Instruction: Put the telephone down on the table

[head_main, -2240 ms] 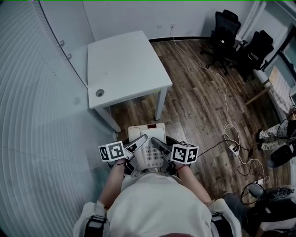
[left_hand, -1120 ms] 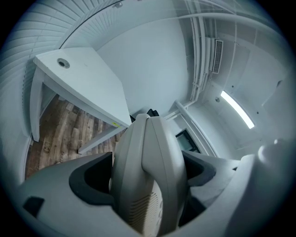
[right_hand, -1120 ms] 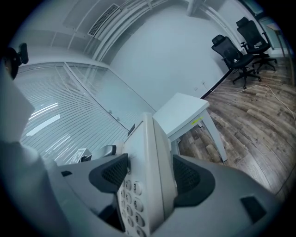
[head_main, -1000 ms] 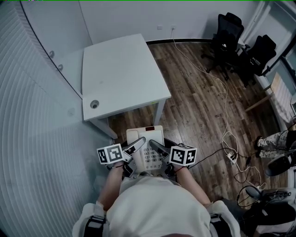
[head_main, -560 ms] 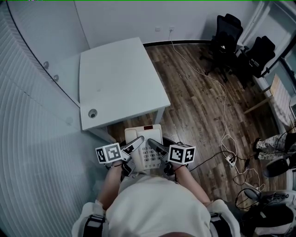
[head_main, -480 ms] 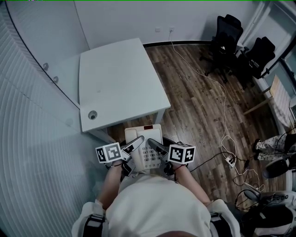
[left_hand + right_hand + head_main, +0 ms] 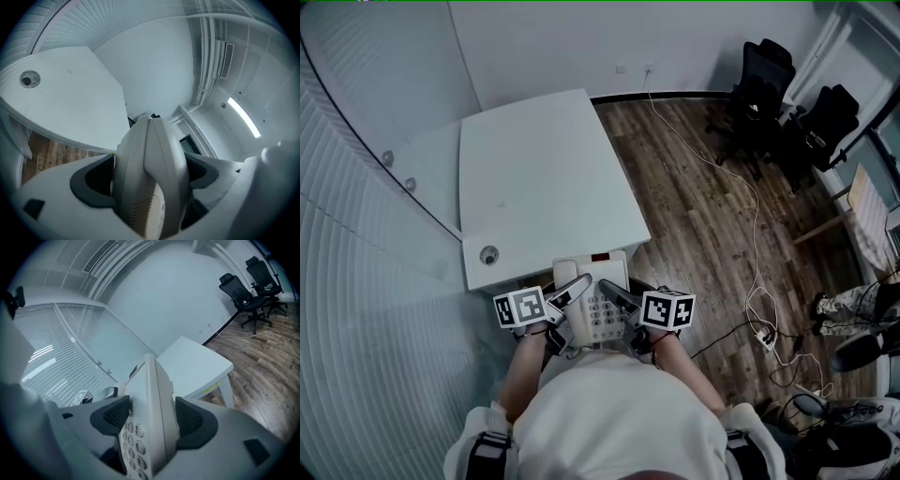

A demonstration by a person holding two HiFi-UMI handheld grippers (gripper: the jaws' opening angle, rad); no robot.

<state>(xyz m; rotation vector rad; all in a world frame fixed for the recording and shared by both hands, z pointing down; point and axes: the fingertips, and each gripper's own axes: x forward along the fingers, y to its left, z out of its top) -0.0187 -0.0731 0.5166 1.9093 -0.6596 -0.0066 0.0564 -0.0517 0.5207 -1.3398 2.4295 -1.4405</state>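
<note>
Two tongs share one load, a cream telephone [image 7: 596, 302]. Left tongs [image 7: 147, 180], at 9 o'clock of the set, are closed on its handset side, both pads pressed against the casing. At centre, the telephone is held keypad up at the 6 o'clock edge of the white counter [image 7: 539, 173], close before the person's chest. Right tongs [image 7: 152, 420], at 3 o'clock, are closed on the keypad side, with pads tight to both faces.
</note>
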